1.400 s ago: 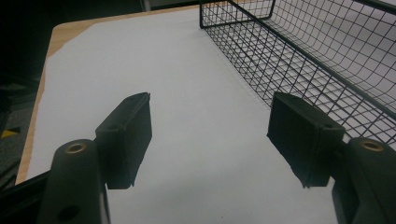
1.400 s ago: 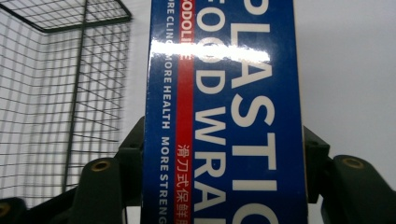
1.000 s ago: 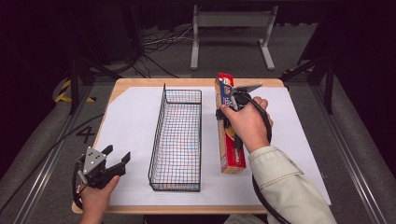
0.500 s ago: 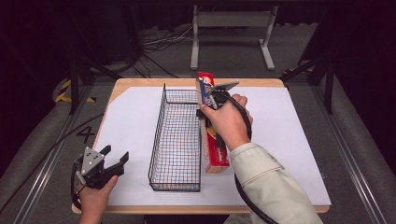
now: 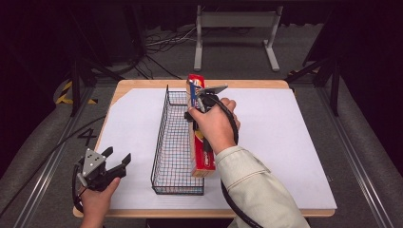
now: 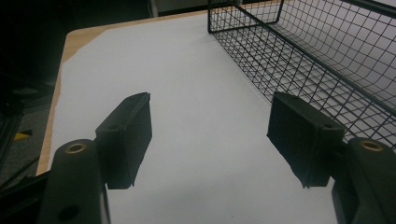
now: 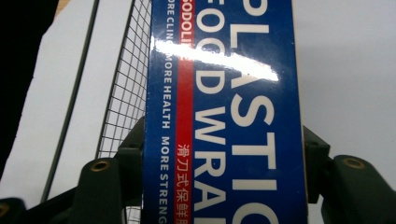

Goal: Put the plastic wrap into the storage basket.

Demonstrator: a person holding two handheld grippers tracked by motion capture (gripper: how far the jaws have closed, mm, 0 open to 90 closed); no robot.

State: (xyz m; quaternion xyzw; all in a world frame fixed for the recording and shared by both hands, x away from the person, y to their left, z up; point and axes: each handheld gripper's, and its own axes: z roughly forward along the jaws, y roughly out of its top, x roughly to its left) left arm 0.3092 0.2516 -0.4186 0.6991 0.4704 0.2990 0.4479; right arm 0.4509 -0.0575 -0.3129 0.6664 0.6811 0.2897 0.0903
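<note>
The box [image 5: 201, 142], clamped in the right gripper [image 5: 202, 95], has shifted left to the basket [image 5: 177, 142]; clear the rim before releasing. The left gripper [image 5: 107, 161] idles open, empty.

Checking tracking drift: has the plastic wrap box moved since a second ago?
Yes. The plastic wrap box, clamped in the right tool, has shifted left in the high view, from clear of the wire basket to right against its right wall.

A big white sheet [image 5: 285, 142] covers the wooden table [image 5: 237, 84]. Far behind it stands a grey metal stand [image 5: 235, 21] on the floor.
</note>
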